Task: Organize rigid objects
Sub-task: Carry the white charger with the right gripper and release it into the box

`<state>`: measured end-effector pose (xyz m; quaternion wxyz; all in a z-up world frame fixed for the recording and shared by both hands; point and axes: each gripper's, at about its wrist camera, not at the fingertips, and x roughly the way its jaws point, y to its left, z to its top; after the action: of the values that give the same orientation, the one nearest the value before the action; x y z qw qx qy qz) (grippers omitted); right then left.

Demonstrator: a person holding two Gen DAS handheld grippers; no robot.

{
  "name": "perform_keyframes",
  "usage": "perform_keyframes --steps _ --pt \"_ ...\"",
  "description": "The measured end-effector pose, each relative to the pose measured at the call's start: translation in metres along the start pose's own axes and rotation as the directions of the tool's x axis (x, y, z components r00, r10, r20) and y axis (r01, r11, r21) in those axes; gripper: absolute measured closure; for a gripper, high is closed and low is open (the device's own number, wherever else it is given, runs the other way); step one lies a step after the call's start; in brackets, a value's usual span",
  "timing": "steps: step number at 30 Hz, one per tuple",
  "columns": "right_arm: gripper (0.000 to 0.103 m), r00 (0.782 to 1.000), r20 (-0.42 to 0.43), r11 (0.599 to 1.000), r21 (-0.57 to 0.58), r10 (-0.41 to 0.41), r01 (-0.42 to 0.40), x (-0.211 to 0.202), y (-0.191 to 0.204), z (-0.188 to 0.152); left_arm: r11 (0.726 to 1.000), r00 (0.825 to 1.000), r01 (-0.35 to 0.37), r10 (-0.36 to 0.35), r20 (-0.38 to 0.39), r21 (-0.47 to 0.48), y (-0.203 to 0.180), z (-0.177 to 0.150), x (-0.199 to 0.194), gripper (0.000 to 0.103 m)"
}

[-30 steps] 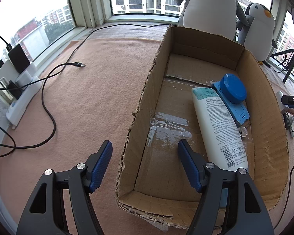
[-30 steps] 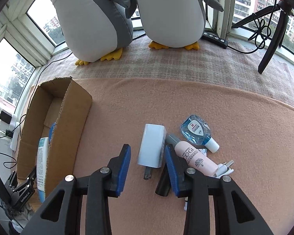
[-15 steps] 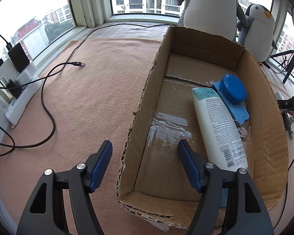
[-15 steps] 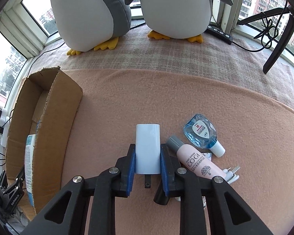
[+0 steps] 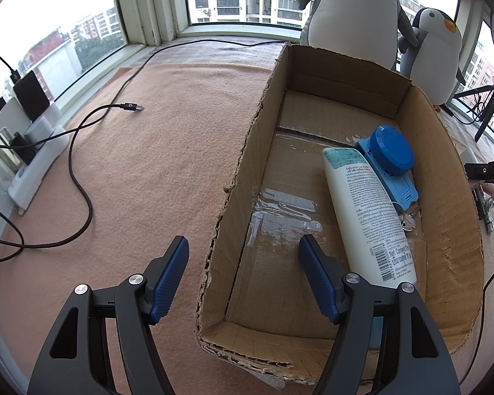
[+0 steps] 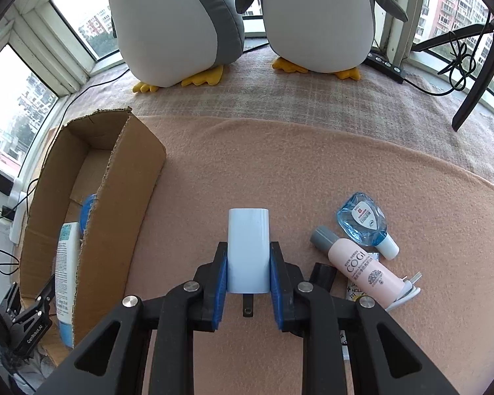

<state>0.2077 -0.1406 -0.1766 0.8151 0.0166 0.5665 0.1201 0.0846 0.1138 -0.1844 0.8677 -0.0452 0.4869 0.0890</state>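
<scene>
My right gripper (image 6: 248, 247) is shut on a white charger block (image 6: 248, 250); its blue pads press both sides and the plug prong (image 6: 248, 306) hangs below. To the right on the peach blanket lie a pink bottle (image 6: 365, 270), a clear blue bottle (image 6: 362, 223) and a black item (image 6: 322, 275). The cardboard box (image 6: 122, 181) stands to the left. In the left wrist view my left gripper (image 5: 243, 240) stands open, its jaws on either side of the box's wall (image 5: 240, 177) without touching it. A white tube (image 5: 369, 210) and a blue-lidded item (image 5: 392, 154) lie inside.
Two plush penguins (image 6: 181, 26) (image 6: 319, 16) stand by the window behind the blanket. A black cable (image 5: 82, 191) loops left of the box, near a power strip (image 5: 33, 171). A dark stand leg (image 6: 474, 89) reaches in at the far right.
My right gripper's jaws closed onto the white charger block, which now sits straight between the pads. The left gripper and the box have not moved.
</scene>
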Motion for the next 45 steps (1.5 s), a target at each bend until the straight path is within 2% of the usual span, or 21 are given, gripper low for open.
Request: perform_keyframes --steps 8,13,23,38,45 --pt "0.083 0.995 0.087 0.996 -0.067 0.057 -0.051 -0.034 0.034 0.015 1.0 1.0 0.008 -0.008 0.001 -0.003 0.001 0.0 -0.001 0.032" --pt "0.083 0.99 0.119 0.989 -0.134 0.078 -0.062 -0.037 0.068 0.029 1.0 1.0 0.009 -0.009 0.002 -0.002 0.002 0.0 0.0 0.032" --pt "0.082 0.988 0.107 0.972 -0.219 0.107 -0.081 -0.021 0.122 0.046 1.0 1.0 0.007 -0.007 0.002 0.003 0.001 0.0 0.0 0.032" --pt "0.082 0.99 0.058 0.959 -0.264 0.127 -0.108 0.009 0.169 0.052 1.0 1.0 0.007 -0.007 0.003 0.004 0.001 0.0 0.0 0.032" --pt "0.082 0.992 0.045 0.956 -0.274 0.122 -0.105 0.018 0.178 0.049 1.0 1.0 0.007 -0.007 0.003 0.004 0.001 0.0 0.0 0.032"
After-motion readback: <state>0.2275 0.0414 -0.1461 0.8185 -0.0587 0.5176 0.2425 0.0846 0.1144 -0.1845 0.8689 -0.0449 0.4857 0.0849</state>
